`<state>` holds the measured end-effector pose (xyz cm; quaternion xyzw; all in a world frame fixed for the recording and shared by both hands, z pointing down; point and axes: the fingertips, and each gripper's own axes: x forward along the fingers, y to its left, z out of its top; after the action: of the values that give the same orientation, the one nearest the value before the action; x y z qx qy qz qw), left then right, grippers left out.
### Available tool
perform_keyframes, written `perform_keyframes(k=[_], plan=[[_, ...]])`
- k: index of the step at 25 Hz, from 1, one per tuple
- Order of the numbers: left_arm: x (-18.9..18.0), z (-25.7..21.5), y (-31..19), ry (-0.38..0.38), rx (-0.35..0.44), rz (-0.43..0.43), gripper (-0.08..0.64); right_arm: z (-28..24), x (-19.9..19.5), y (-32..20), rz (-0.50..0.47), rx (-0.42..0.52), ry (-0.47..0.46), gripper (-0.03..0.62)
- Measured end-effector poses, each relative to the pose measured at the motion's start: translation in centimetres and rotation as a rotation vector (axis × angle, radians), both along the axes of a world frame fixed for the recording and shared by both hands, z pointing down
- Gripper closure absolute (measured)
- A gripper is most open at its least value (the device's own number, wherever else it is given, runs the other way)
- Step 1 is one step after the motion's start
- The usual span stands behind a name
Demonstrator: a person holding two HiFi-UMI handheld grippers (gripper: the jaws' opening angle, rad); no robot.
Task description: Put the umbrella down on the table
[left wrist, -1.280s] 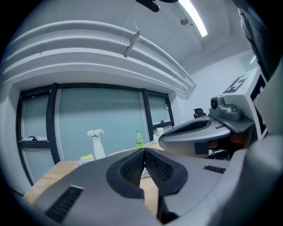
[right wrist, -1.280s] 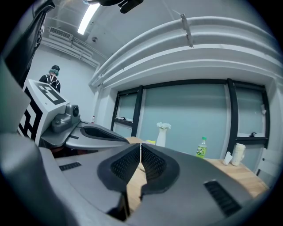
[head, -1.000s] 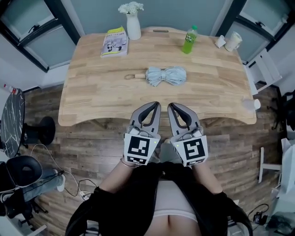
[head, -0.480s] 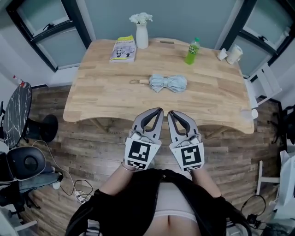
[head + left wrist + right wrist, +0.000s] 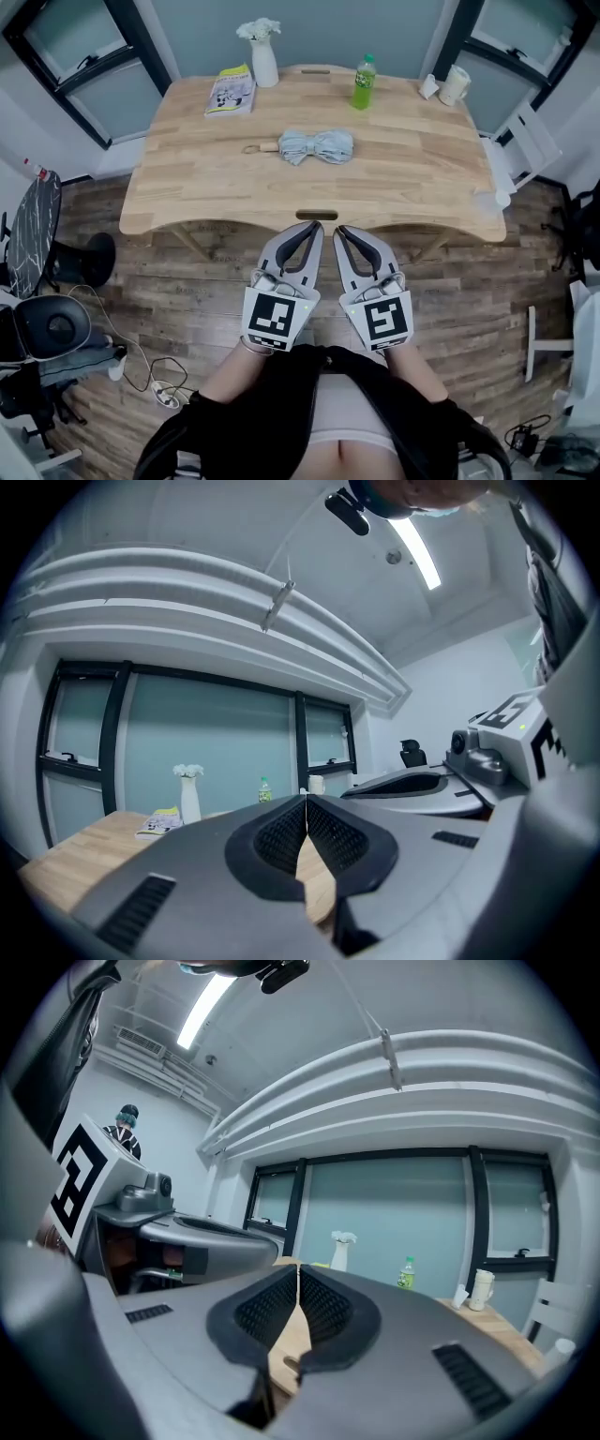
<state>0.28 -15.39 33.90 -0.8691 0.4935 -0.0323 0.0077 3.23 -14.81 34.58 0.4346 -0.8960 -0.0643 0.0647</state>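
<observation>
The folded light-blue umbrella [image 5: 316, 146] lies flat near the middle of the wooden table [image 5: 187, 187], its wooden handle [image 5: 255, 148] pointing left. Nothing touches it. My left gripper [image 5: 317, 225] and right gripper [image 5: 338, 229] hang side by side just off the table's front edge, over the floor, well short of the umbrella. Both point level at the table. In the left gripper view the left gripper [image 5: 306, 799] has its jaws pressed together with nothing between them. The right gripper [image 5: 298, 1267] looks the same in its own view.
Along the table's far edge stand a white vase with flowers [image 5: 262, 42], a booklet [image 5: 230, 92], a green bottle [image 5: 363, 82] and a white mug [image 5: 455, 86]. A black office chair [image 5: 47, 323] and cables sit at the left, a white chair [image 5: 525, 141] at the right.
Both grippers have drawn back from over the table's front edge to just off it. The umbrella lies where it was on the table.
</observation>
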Motion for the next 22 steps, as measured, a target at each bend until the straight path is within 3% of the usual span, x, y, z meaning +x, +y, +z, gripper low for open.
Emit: perform_keyframes(k=[15, 22], plan=[[5.4, 0.6, 11.8, -0.001, -0.019, -0.020, 0.552, -0.8, 4.7, 11.6, -0.062, -0.006, -0.042, 0.560], [5.8, -1.1, 15.3, 0.003, 0.034, -0.038, 0.554, -1.4, 5.6, 14.8, -0.086, 0.015, -0.044, 0.560]])
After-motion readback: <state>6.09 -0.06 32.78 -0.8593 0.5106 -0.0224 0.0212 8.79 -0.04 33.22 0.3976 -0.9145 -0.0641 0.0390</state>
